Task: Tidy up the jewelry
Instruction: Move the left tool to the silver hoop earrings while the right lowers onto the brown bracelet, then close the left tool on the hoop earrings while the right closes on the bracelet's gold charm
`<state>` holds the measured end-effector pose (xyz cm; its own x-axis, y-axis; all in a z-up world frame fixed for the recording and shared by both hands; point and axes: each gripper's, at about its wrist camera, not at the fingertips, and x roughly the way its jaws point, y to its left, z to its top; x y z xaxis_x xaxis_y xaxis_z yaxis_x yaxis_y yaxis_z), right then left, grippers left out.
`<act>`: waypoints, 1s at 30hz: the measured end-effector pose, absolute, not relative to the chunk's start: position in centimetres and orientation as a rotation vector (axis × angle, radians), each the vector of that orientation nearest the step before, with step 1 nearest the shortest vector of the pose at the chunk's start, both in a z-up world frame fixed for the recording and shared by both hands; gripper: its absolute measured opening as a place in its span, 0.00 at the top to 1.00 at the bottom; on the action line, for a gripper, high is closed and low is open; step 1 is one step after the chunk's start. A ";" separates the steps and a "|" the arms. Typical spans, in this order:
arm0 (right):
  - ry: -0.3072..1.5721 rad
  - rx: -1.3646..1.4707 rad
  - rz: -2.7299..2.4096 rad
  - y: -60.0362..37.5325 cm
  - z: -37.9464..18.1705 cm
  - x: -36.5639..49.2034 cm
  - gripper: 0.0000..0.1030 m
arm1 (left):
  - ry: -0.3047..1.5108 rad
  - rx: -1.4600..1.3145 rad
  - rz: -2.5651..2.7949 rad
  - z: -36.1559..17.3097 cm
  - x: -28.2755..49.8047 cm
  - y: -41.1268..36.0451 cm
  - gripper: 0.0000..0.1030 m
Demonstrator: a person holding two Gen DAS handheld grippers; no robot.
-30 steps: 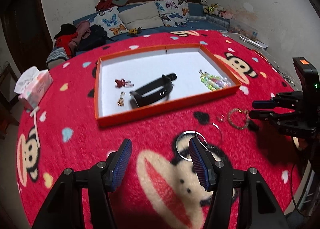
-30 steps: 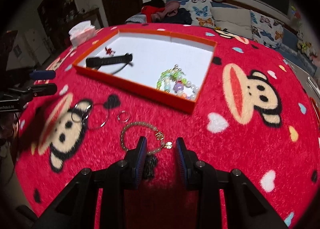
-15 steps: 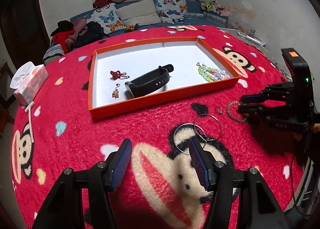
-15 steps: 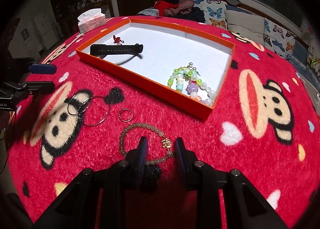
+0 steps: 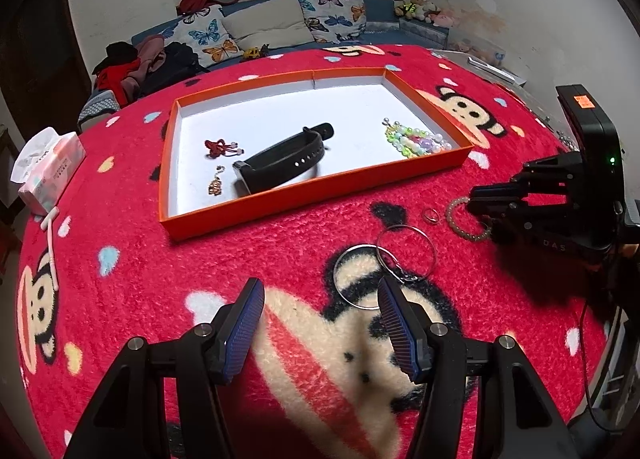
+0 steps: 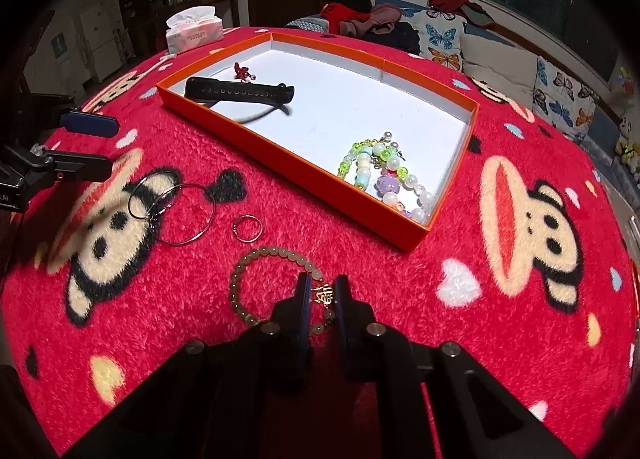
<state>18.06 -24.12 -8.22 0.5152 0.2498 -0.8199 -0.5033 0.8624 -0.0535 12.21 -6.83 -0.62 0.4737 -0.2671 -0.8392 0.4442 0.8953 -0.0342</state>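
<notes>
Right gripper (image 6: 320,295) has narrowed since a second ago, pads now nearly together around the gold charm (image 6: 322,294) of the jade bead bracelet (image 6: 276,283); contact not certain, looks like closing on it rather than a firm clamp. Left gripper (image 5: 320,313) unchanged: wide open, holding nothing, hovering over the linked key rings (image 5: 384,267) near the counter's front edge.

Bracelet lies flat on the red blanket (image 6: 520,319), outside the orange tray (image 6: 292,169), just beside its near wall. Small ring (image 6: 247,227) sits between bracelet and key rings. Tray already holds black watch band (image 6: 240,93), pastel bead bracelet (image 6: 384,179), red charm (image 6: 242,71).

Handling, as a guess: bracelet is light, limp on elastic, smooth round beads that slip from flat pads. Charm is thin and hangs loose, so it may swivel. Better hold is across the beads next to the charm, pressing into the pile. Plush fibres may snag.
</notes>
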 end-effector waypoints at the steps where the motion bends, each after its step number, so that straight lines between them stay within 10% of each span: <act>1: 0.925 -0.300 0.460 -24.2 -8.2 18.0 0.87 | 0.985 0.202 -0.444 -0.7 12.1 -7.0 0.39; 30: 0.935 -0.205 0.452 -26.0 -8.0 17.7 0.88 | 0.993 0.348 -0.671 -1.9 13.8 -14.0 0.34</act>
<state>17.66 -26.01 -8.04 0.5094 0.2851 -0.8119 -0.4595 0.8879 0.0234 13.81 -13.95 -1.88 0.3699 -0.3587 -0.8571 0.6614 0.7495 -0.0282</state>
